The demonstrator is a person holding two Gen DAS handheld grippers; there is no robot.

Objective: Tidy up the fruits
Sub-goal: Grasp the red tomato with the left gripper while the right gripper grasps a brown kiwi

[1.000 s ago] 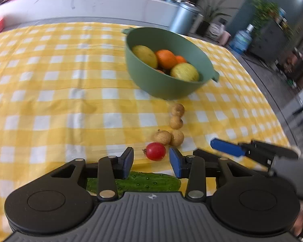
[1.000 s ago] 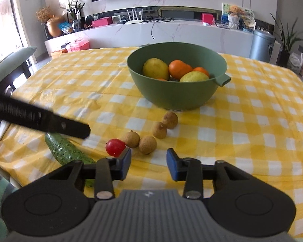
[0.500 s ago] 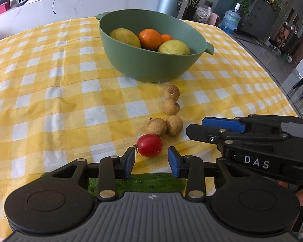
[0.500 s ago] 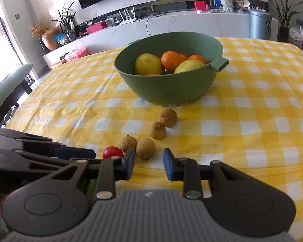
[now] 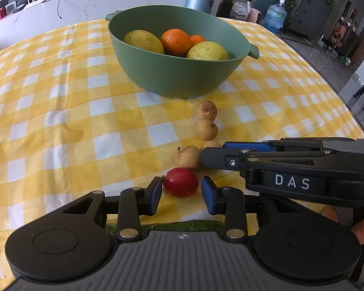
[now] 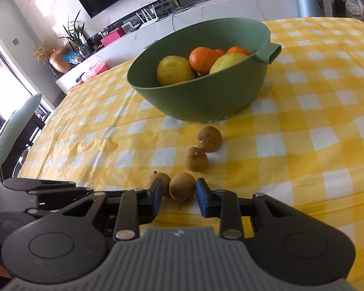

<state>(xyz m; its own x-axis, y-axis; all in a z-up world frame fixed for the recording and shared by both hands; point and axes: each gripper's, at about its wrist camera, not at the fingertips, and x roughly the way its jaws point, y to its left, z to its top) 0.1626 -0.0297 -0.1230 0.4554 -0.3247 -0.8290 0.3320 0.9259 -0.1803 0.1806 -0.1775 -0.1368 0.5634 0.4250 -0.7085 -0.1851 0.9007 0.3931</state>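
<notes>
A green bowl (image 5: 172,72) holds lemons and oranges (image 5: 176,41). In front of it several brown longans (image 5: 207,110) lie on the yellow checked cloth. A red cherry tomato (image 5: 181,181) sits between the pads of my left gripper (image 5: 182,191), whose jaws are closing; a small gap shows at the right pad. My right gripper (image 6: 178,191) brackets one longan (image 6: 182,186), with a sliver of gap at its left pad. A second longan (image 6: 166,180) lies just behind that pad. Seen from the left wrist, the right gripper's fingers (image 5: 213,154) cross in from the right and half hide a longan.
A cucumber (image 5: 169,224) lies under the left gripper at the table's near edge. A person's fingertip (image 5: 362,230) shows at the right. A padded chair (image 6: 14,131) stands off the table's left side. The table edge (image 5: 347,111) drops off on the right.
Both grippers have sunk toward the cloth and narrowed. The tomato now sits between the left pads and a longan between the right pads. The right gripper has come close alongside the left.
</notes>
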